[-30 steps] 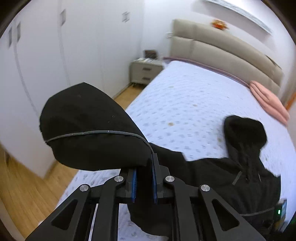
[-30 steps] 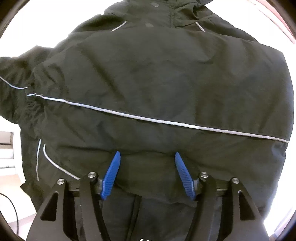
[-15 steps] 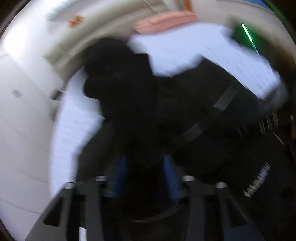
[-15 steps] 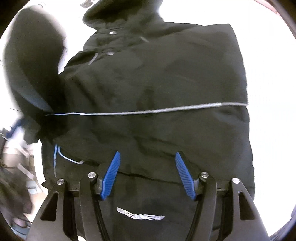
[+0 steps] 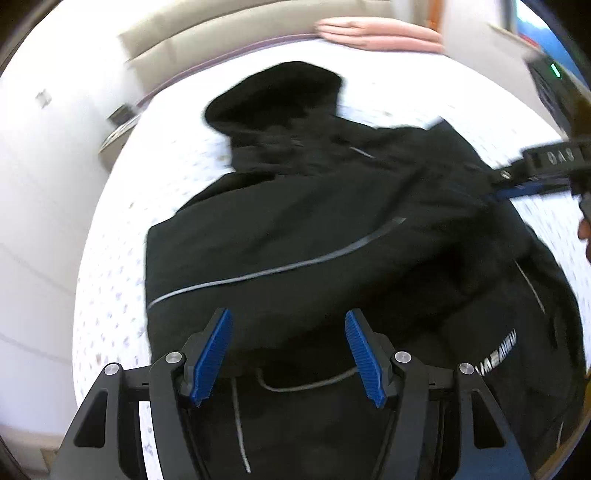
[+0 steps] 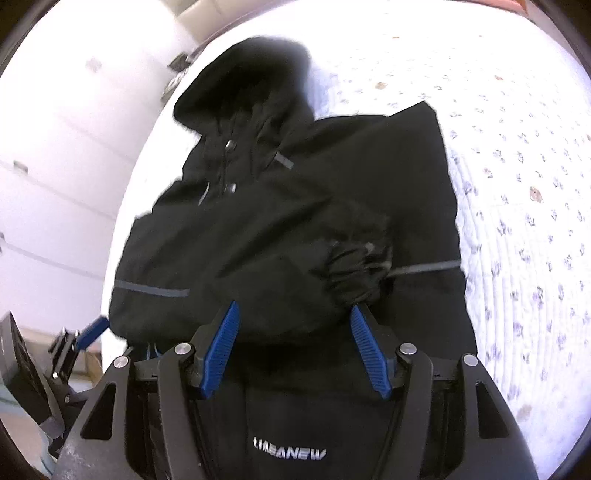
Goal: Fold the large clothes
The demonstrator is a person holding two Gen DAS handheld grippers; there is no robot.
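Note:
A black hooded jacket (image 5: 314, 229) with thin grey piping lies on the bed, hood toward the headboard. It also shows in the right wrist view (image 6: 295, 221). Both sleeves lie folded across its body, and one gathered cuff (image 6: 358, 269) rests near the middle. My left gripper (image 5: 288, 350) is open and empty just above the jacket's lower part. My right gripper (image 6: 293, 347) is open and empty over the hem, close to the cuff. The right gripper also shows at the right edge of the left wrist view (image 5: 532, 184).
The bed (image 6: 517, 184) has a white quilted cover with small flowers. A beige padded headboard (image 5: 221, 40) and a pink folded blanket (image 5: 376, 33) are at the far end. White wardrobes (image 6: 55, 166) and a bedside table (image 5: 118, 133) stand left of the bed.
My left gripper let go of the sleeve it held up and now hangs open over the jacket. The sleeve now lies across the jacket's body. The right gripper stayed open.

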